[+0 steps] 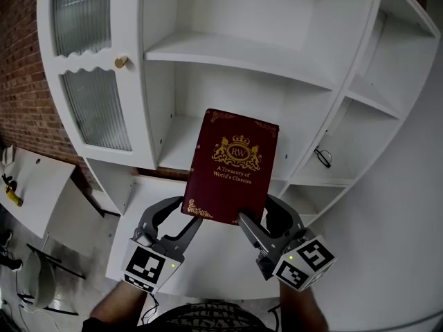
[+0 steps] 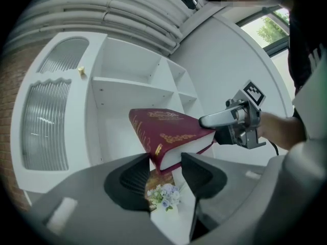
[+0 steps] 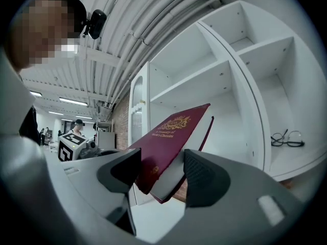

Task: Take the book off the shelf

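Head view, item 1: book [image 1: 232, 166], maroon hardcover with a gold crest and the gold title "A Treasury of World's Classics". It is held in the air in front of the shelf unit [image 1: 235, 54], front cover toward the camera and its lower edge toward the person.

Item 2: left gripper [image 1: 187, 218], clenched on the book's lower left corner at the spine end. In the left gripper view the jaws of the left gripper [image 2: 166, 170] press on either side of that corner of the book [image 2: 168, 129], with the gilt spine running off to the left.

Item 3: right gripper [image 1: 256, 216], clenched on the lower right corner. In the right gripper view the right gripper [image 3: 162, 172] has one jaw on the front cover and one on the back, with the white page block of the book [image 3: 171, 137] between them. It also shows from the left gripper view [image 2: 209, 129], closed on the far corner.

Item 4: shelf unit, white, with open boards in the centre and curved boards at the right end.

Item 5: cabinet door [image 1: 93, 106], white, with ribbed glass panels and a small brass knob [image 1: 121, 62], to the left of the open shelves.

Item 6: spectacles [image 1: 322, 156], dark-framed, lying on a right-hand shelf and well apart from the book; also seen in the right gripper view [image 3: 287, 138].

Item 7: small cluster of pale flowers [image 2: 163, 194], low between the left jaws and beneath the book.

Item 8: brick wall [image 1: 21, 68], to the left of the unit.
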